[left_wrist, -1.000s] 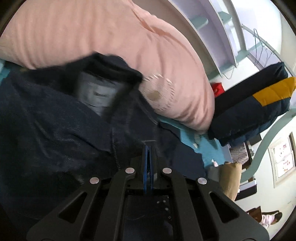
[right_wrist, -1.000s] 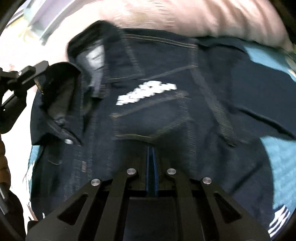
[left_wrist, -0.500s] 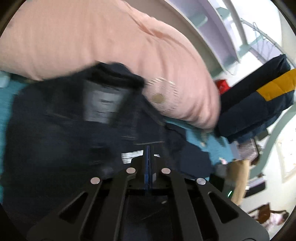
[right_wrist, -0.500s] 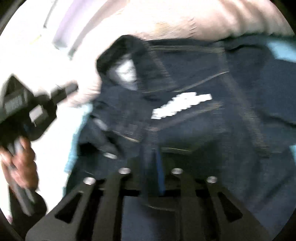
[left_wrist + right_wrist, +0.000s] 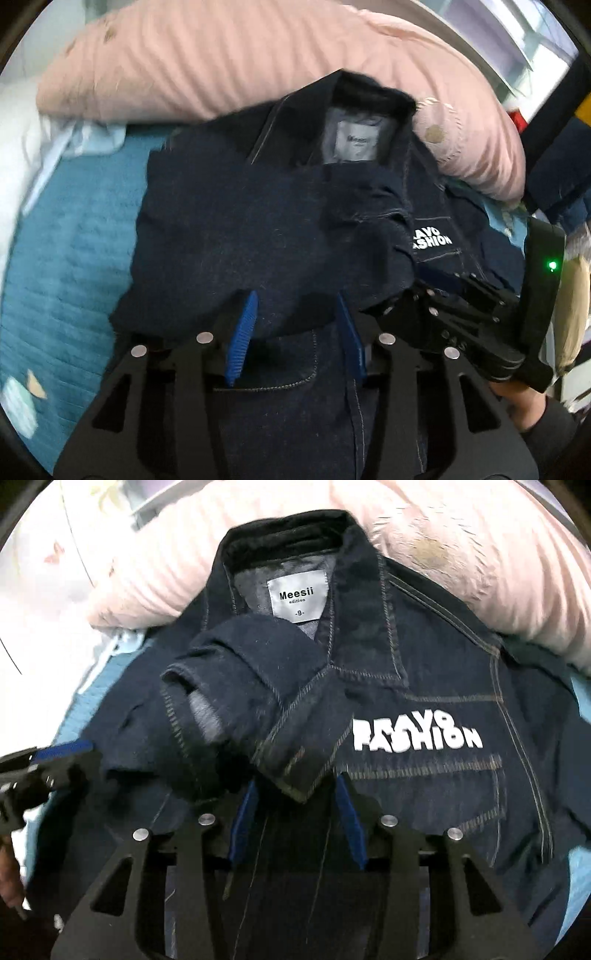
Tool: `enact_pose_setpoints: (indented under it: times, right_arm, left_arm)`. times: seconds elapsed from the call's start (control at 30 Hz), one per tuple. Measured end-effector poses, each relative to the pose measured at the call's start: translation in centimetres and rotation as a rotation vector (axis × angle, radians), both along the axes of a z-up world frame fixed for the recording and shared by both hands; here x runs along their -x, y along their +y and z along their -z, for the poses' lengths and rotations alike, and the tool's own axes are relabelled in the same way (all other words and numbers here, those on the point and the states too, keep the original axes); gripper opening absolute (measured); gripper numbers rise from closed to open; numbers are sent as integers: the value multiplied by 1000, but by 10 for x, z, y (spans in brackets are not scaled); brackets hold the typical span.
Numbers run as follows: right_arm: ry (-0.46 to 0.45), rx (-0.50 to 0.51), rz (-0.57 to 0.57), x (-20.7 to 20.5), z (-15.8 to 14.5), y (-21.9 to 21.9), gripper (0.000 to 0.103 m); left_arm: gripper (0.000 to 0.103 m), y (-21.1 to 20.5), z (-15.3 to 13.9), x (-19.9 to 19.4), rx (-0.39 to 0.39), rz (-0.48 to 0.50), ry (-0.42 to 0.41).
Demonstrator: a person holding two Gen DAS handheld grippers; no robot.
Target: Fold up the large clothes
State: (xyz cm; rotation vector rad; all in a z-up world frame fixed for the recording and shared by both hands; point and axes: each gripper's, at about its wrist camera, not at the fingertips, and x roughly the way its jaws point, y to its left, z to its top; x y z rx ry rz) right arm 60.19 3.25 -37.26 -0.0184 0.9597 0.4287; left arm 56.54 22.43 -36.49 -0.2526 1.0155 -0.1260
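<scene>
Your left claw (image 5: 295, 332) is nearest in its own view: its jaws are opening, the blue pads (image 5: 242, 336) stand apart, and dark denim of the jacket (image 5: 240, 229) lies under and between them without being pinched. Your right claw (image 5: 295, 812) is the same, jaws opening, pads (image 5: 349, 819) clear of the cloth, with a folded corner of the front panel just ahead of its tips. Neither claw grips anything.

From the left view your right claw (image 5: 436, 317) sits close on the right, over the jacket's edge, with a green light on its body and your hand (image 5: 517, 402) behind it. From the right view your left claw (image 5: 48, 764) shows at the left edge, blurred.

The jacket lies spread on the bed, on a teal sheet (image 5: 66, 258). One sleeve (image 5: 229, 701) is folded in across the chest, its cuff open toward the left. Beside it, white lettering (image 5: 417, 734) runs across the right chest above a stitched pocket. Farther on, the collar (image 5: 291, 535) lies open, showing a white label (image 5: 298, 598) that reads Meesii.

Beyond the collar, a pink pillow (image 5: 240, 62) lies across the head of the bed, touching the jacket's top edge.
</scene>
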Motion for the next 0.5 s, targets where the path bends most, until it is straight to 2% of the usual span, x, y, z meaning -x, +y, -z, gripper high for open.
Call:
enact_pose_setpoints:
  times: [0.03,0.07,0.1,0.13,0.3,0.5]
  right_arm:
    - [-22,14,5,-4,0,2,42]
    - [-23,1,-8,-6,0,2,36]
    - [-14,-18,-14,-10,1,2,11]
    - [2,-41,-16,-13,1,-1,7]
    - [-81,-84,-24,-2,-38,-19,4]
    - [-182,-61,-45,2,-84,-32,4]
  left_arm:
    - [46,5,5,-3,6,-20,20]
    - [51,10,12,-6,15,-36,43]
    - [53,14,17,-9,28,-43,60]
    - [53,17,22,-11,22,-53,81]
    - [53,19,27,-16,15,-61,99]
    - [59,6,19,-17,61,-52,64]
